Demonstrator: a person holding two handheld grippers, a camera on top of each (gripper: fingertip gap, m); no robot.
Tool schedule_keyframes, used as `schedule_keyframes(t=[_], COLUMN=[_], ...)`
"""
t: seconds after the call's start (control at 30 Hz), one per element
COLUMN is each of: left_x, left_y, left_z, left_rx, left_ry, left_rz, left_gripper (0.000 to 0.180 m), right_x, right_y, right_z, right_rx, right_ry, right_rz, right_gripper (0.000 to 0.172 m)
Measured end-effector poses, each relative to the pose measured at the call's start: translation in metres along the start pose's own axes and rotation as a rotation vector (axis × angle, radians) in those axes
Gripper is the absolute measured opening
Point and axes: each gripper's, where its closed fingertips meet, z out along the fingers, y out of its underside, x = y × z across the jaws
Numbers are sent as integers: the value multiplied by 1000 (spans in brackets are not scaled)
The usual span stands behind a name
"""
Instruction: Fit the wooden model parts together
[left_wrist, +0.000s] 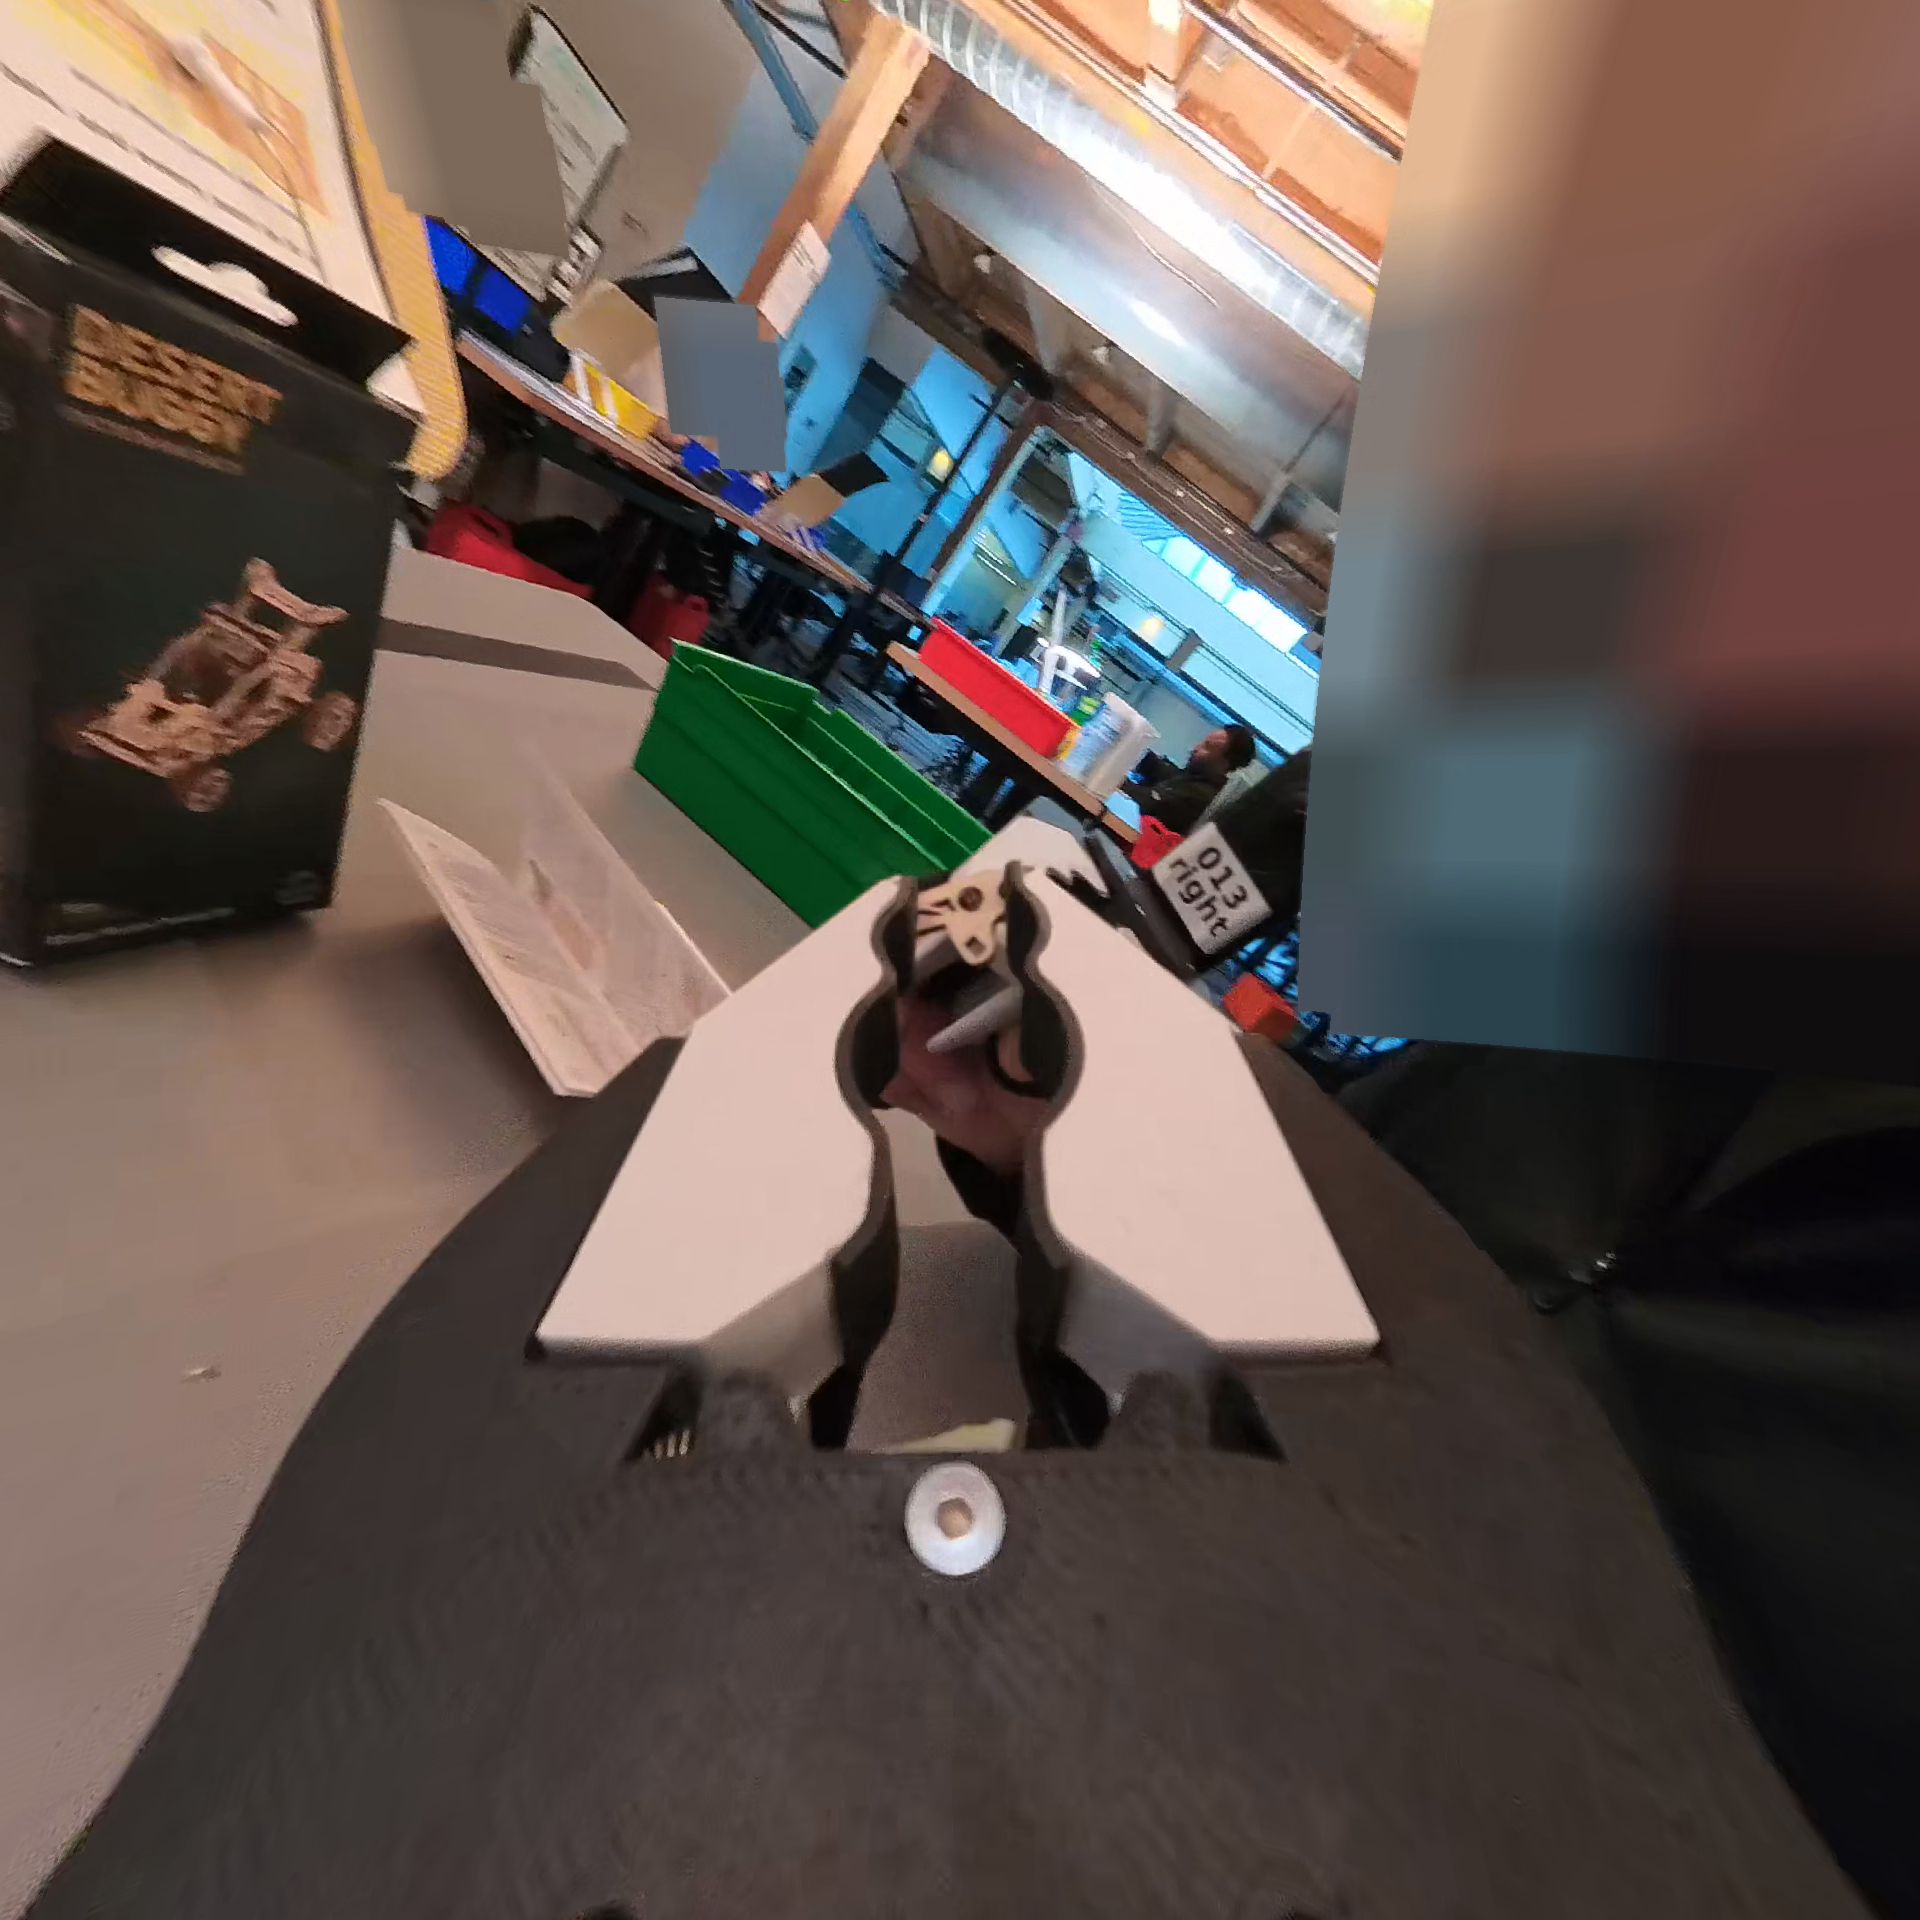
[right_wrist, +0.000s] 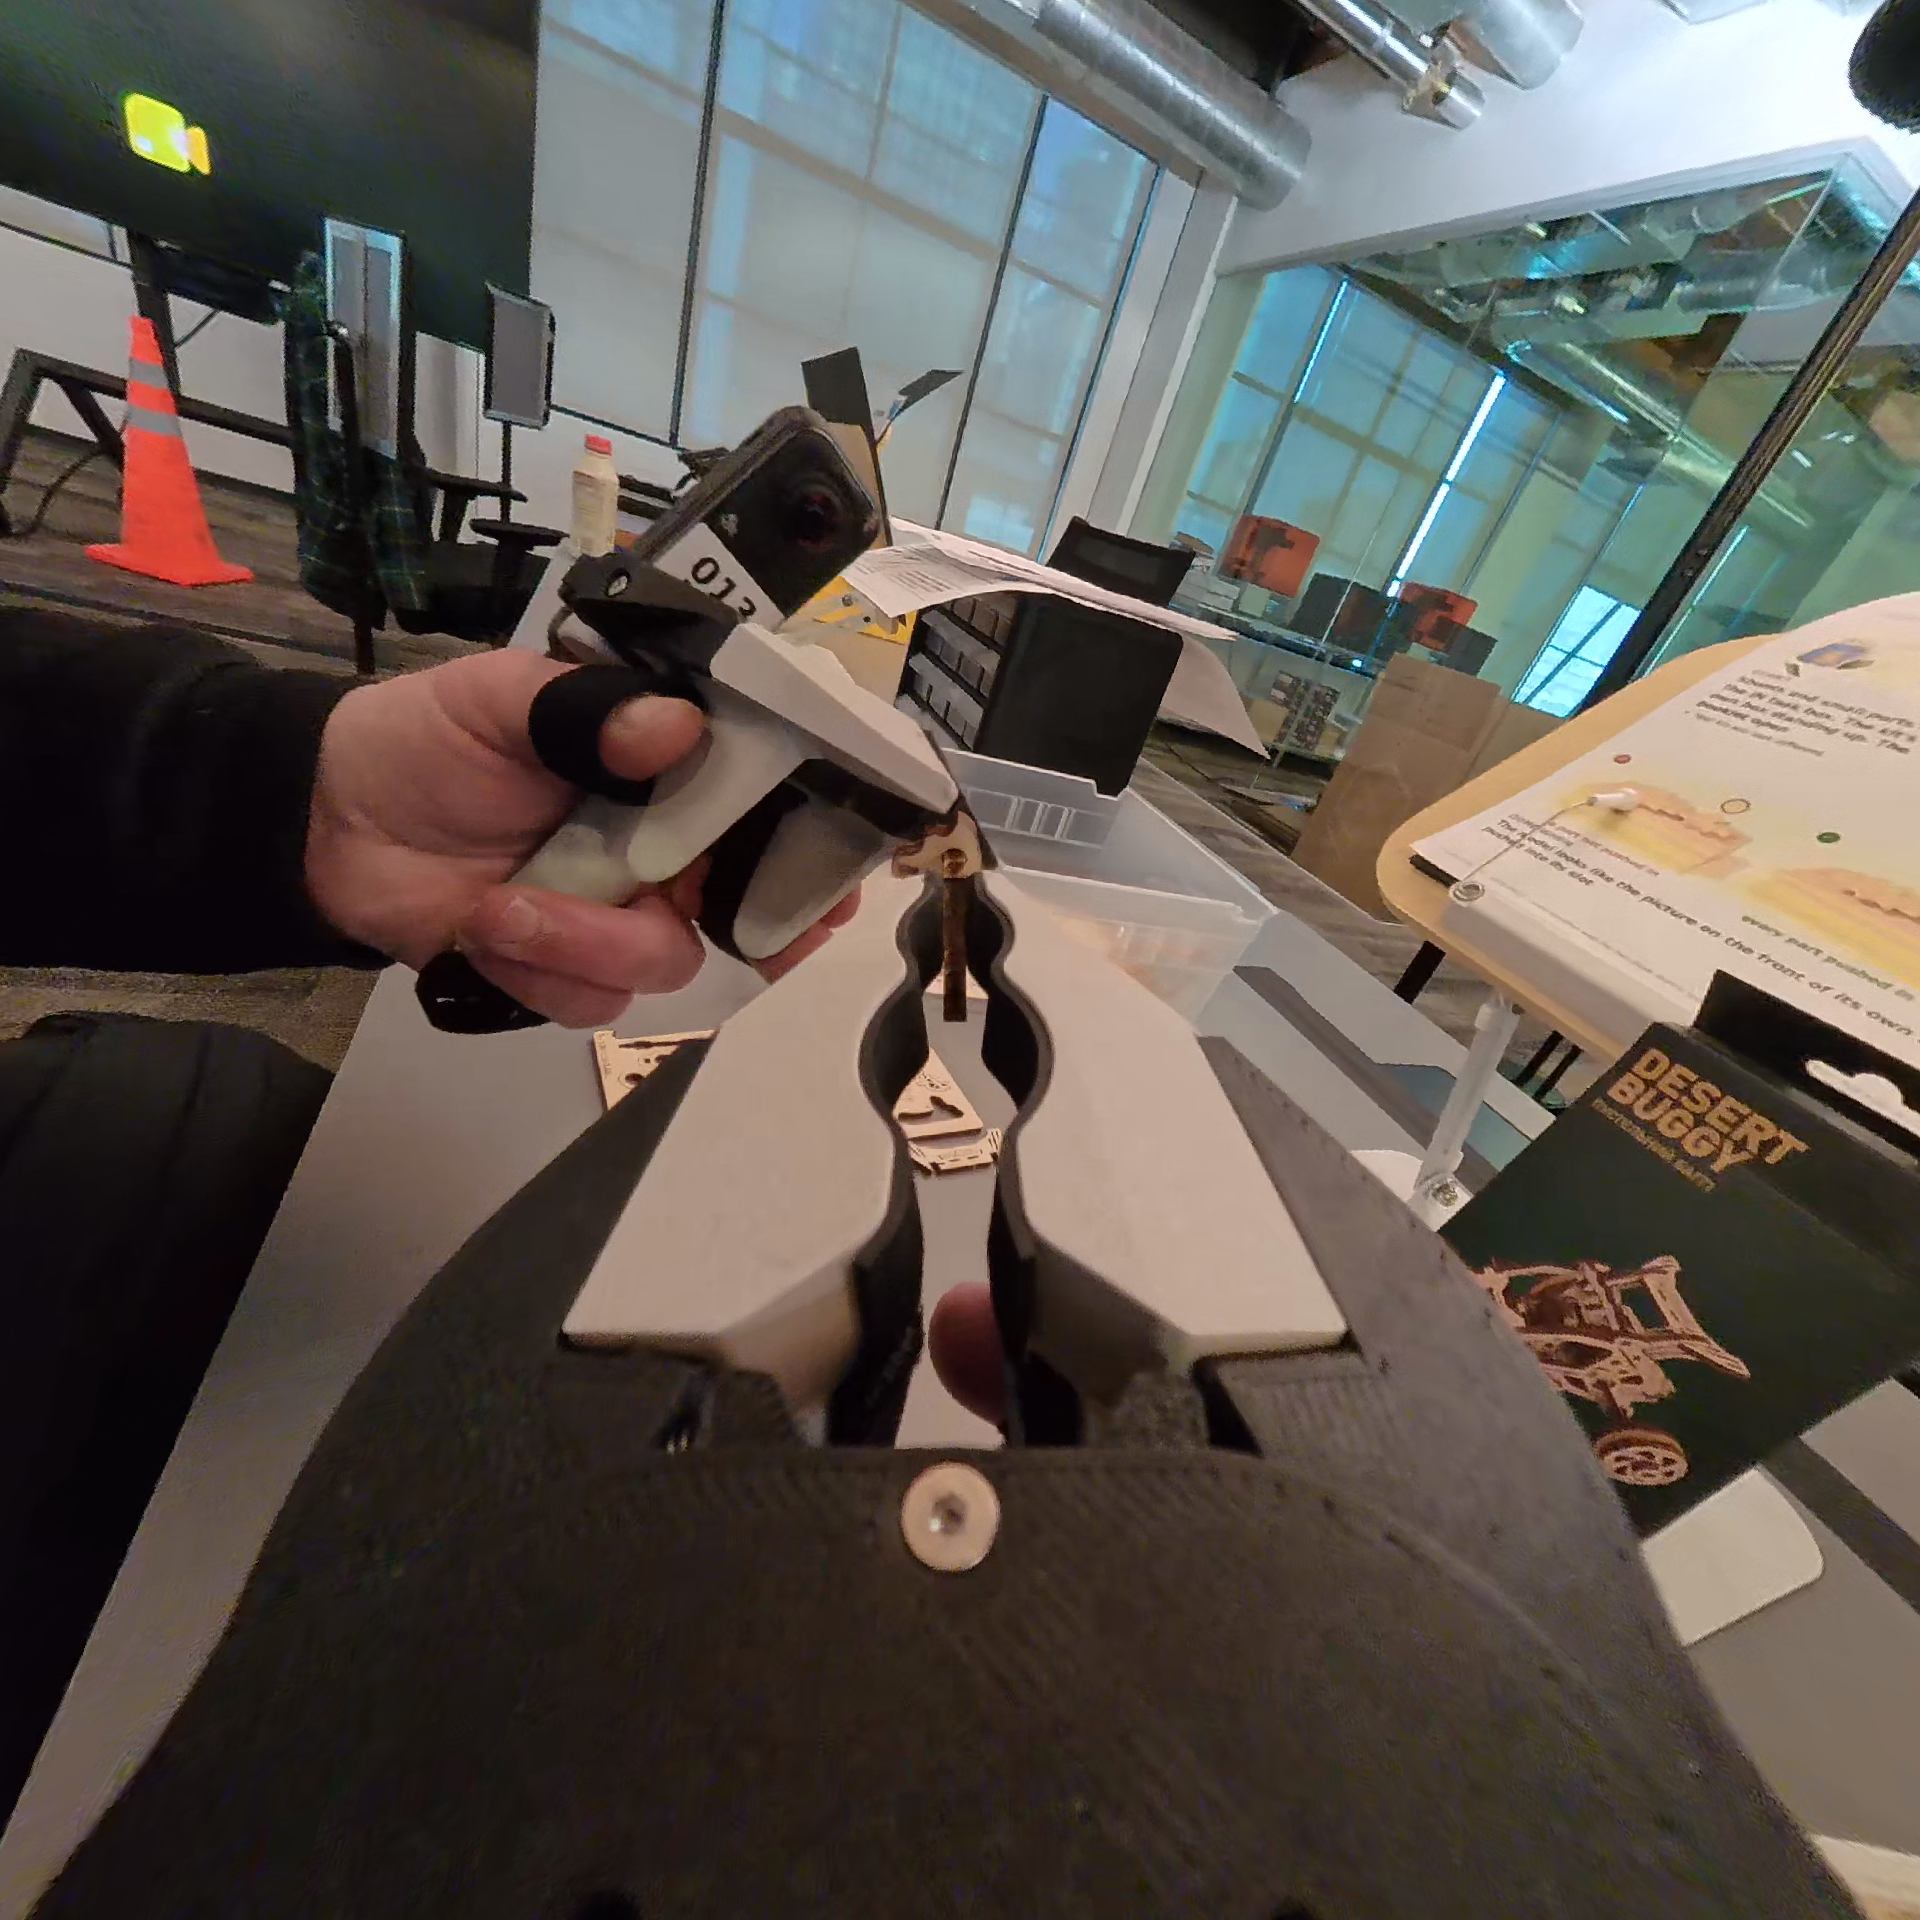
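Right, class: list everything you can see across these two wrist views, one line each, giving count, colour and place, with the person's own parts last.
Kit box: one, black, upright on the table, right in the right wrist view.
Instruction leaflet: one, white, open on the table.
Bin: one, green, at the table's far edge.
Clear tub: one, transparent, beyond the grippers.
Wooden sheets: pale, flat on the grey table; count unclear.
Instruction board: one, pale, on a stand at right.
Traffic cone: one, orange, on the floor.
Flat wooden part: one, pale, in the left gripper.
Wooden pin: one, brown, in the right gripper, tip at the part's hole.
Hand: one, holding the left gripper.
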Motion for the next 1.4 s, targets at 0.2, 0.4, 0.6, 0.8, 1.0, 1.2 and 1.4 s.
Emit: schedule_keyframes(t=[0.2, 0.4, 0.6, 0.8, 1.0, 1.2, 1.4], left_x=[3, 6, 1, -3, -9, -11, -9], left_y=[5, 8, 9, 6, 4, -7, 3], left_z=[3, 5, 8, 9, 8, -2, 4], left_rx=[-16, 15, 40, 84, 152, 201, 157], left_ry=[39, 77, -16, -88, -172, -194, -152], left_rz=[-47, -100, -25, 3, 21, 44, 0], left_gripper=[13, 13, 6, 6, 6, 10, 5], right_x=[-2, -4, 0, 4, 8, 5, 8], right_y=[0, -1, 6, 7, 11, 7, 7], right_z=[-5, -8, -7, -4, 0, -1, -1], right_rx=[8, 37, -40, -80, -104, -65, -50], right_ry=[-33, -50, 19, 73, 165, 163, 175], right_rz=[-39, -30, -89, -91, -46, -59, -36], right_gripper=[1, 1, 1, 2, 1, 1, 1])
